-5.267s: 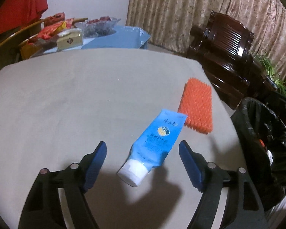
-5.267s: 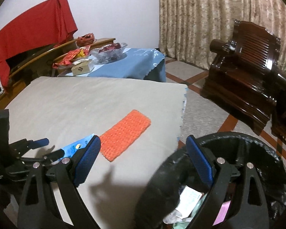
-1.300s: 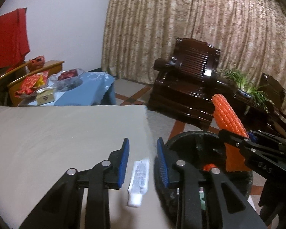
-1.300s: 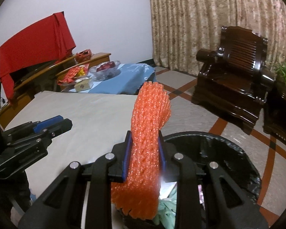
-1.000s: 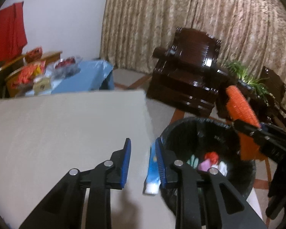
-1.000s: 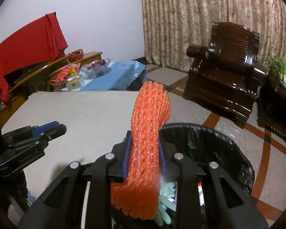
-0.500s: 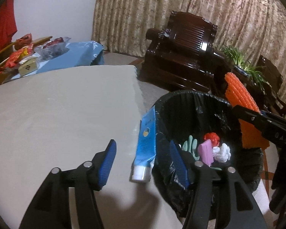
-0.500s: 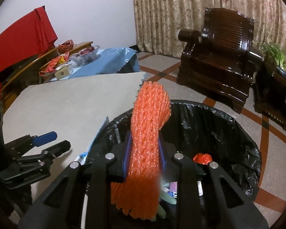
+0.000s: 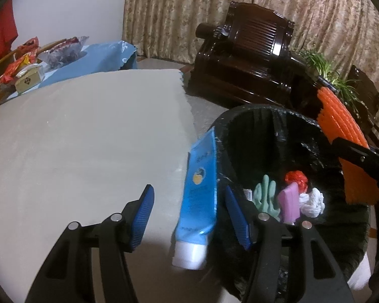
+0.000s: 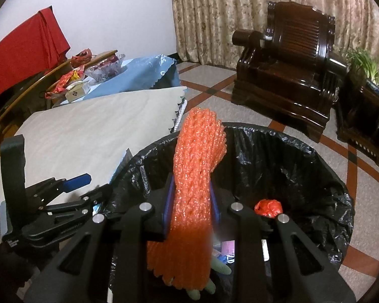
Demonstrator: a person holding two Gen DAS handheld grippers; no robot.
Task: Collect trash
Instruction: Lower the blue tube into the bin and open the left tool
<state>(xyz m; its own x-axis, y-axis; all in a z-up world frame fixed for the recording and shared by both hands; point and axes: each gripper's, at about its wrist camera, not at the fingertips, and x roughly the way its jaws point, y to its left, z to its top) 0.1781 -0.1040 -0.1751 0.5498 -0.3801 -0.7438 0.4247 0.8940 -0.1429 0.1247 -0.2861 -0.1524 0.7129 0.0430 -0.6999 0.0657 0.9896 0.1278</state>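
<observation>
My left gripper [image 9: 188, 192] stands open beside the black-lined bin [image 9: 273, 116]. A blue tube [image 9: 199, 197] with a white cap is between its jaws, cap down, and neither pad touches it. The tube's flat end lies against the outside of the bin's rim, and its cap is blurred. My right gripper [image 10: 192, 184] is shut on an orange foam net [image 10: 197, 166], held upright over the bin [image 10: 303, 156]. From the left wrist view the net [image 9: 341, 131] shows at the bin's far right. The left gripper [image 10: 98, 183] appears at the bin's left edge.
The bin holds a green glove [image 9: 265, 194], a pink piece [image 9: 289, 202], a white wad [image 9: 313, 200] and a red wad [image 10: 269, 207]. A grey-covered table [image 9: 88, 131] lies left of it. Behind stand a dark wooden armchair [image 10: 290, 75] and a blue-covered side table [image 10: 139, 75] with snacks.
The left jaws have spread and let go of the blue tube, which has slipped lower beside the bin. Both grippers have come down towards the bin; the right one still grips the net.
</observation>
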